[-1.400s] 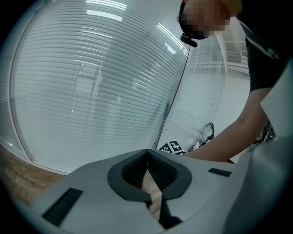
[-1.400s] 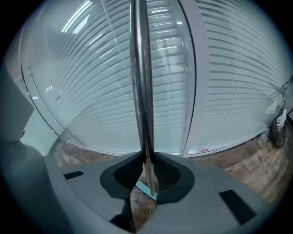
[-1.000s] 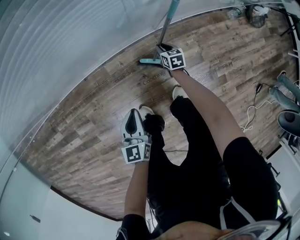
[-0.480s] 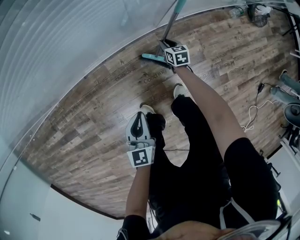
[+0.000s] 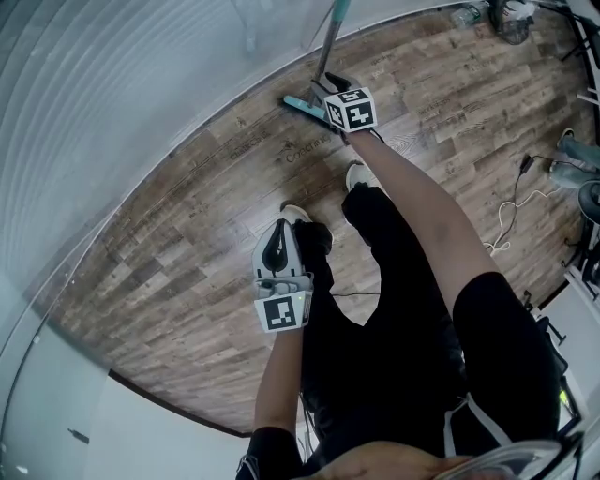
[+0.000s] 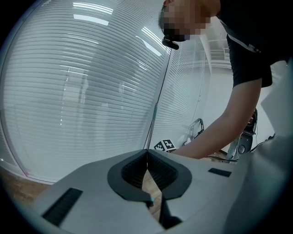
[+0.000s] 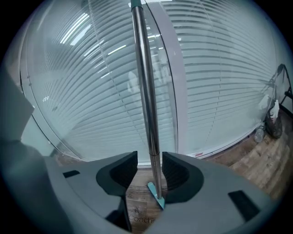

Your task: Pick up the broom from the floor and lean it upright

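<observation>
The broom stands nearly upright, its metal handle (image 5: 330,42) against the white blinds and its teal head (image 5: 302,104) on the wood floor. In the right gripper view the handle (image 7: 145,91) rises between the jaws and the teal head (image 7: 155,195) shows below. My right gripper (image 5: 325,90) (image 7: 150,167) is open; its jaws have just been opening, and the handle stands between them with a gap at each pad. My left gripper (image 5: 280,225) (image 6: 146,154) hangs by the person's knee, shut and empty. In the left gripper view the handle (image 6: 158,103) shows as a thin line.
A wall of white blinds (image 5: 141,94) curves along the floor's far edge. The person's shoes (image 5: 356,175) stand just behind the broom head. A white cable (image 5: 525,199) and equipment (image 5: 577,173) lie at the right; a bottle (image 5: 466,17) stands at the top right.
The right gripper's jaws have parted from the broom handle, which stays upright against the blinds. The left gripper has drifted a little to the right.
</observation>
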